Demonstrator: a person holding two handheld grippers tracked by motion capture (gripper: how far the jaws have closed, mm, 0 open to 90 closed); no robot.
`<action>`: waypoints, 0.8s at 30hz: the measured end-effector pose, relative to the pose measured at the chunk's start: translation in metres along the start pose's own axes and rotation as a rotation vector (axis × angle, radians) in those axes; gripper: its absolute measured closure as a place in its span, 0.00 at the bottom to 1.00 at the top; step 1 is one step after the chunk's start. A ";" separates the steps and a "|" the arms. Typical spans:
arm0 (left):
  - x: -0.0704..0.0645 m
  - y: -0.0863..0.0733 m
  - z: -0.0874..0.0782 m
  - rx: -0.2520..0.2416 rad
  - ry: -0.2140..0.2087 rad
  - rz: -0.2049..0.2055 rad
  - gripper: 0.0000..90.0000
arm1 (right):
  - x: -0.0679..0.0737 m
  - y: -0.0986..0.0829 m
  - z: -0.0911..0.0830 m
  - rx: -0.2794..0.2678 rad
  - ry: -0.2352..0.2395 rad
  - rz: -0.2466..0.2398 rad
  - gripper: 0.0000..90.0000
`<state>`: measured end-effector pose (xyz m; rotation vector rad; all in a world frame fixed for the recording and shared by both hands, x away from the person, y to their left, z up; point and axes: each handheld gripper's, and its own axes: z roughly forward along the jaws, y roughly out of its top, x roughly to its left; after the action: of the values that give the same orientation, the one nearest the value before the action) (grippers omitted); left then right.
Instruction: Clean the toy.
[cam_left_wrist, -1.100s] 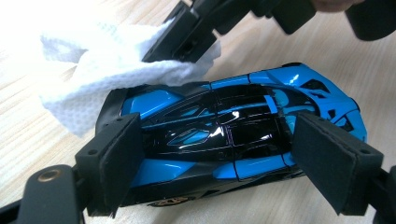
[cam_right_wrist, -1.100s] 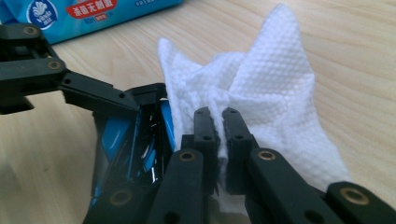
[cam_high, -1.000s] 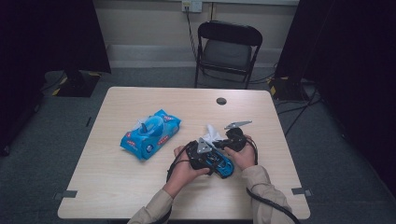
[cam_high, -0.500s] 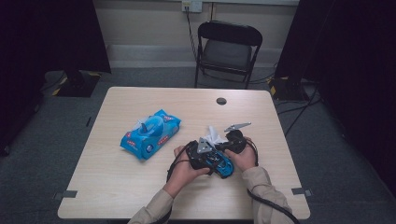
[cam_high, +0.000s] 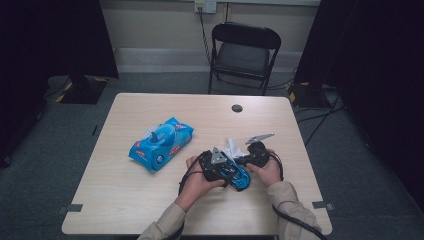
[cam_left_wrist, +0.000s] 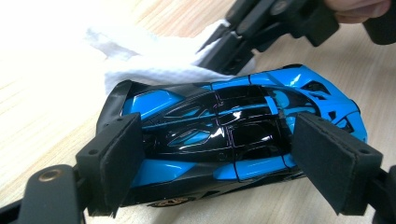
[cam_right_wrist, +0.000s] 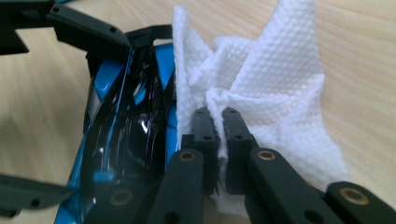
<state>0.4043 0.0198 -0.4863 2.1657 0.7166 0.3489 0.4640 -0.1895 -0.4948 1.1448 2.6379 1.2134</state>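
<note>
A blue and black toy car (cam_left_wrist: 224, 116) lies on the wooden table, and my left gripper (cam_left_wrist: 224, 158) is shut on it, one pad at each end. In the high view the car (cam_high: 240, 179) sits between the person's two hands, with the left gripper (cam_high: 220, 167) over it. My right gripper (cam_right_wrist: 219, 122) is shut on a crumpled white wipe (cam_right_wrist: 275, 88), which rests against the car's side (cam_right_wrist: 121, 135). From above, the right gripper (cam_high: 248, 160) reaches in from the right and the wipe (cam_high: 232, 147) sticks up just behind the car.
A blue pack of wet wipes (cam_high: 161, 143) lies left of the hands, with its lid flap raised. A small black disc (cam_high: 237, 108) sits near the table's far edge. A black folding chair (cam_high: 244, 50) stands beyond the table (cam_high: 125, 200). Cables trail from both grippers.
Very little: the right gripper and its wipe have shifted slightly against the car. The left gripper keeps hold of the car in the same spot.
</note>
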 end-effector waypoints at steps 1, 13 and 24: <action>0.000 0.000 0.000 0.000 0.000 0.000 0.19 | 0.000 -0.003 -0.003 0.000 0.008 -0.003 0.96; -0.001 0.000 0.000 0.001 0.002 -0.003 0.19 | -0.003 -0.019 -0.019 0.005 0.016 -0.018 0.96; -0.001 0.000 0.000 -0.002 0.004 -0.005 0.19 | -0.004 -0.036 -0.036 0.008 0.016 -0.026 0.96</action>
<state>0.4039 0.0189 -0.4865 2.1611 0.7231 0.3511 0.4341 -0.2311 -0.4941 1.1025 2.6631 1.2137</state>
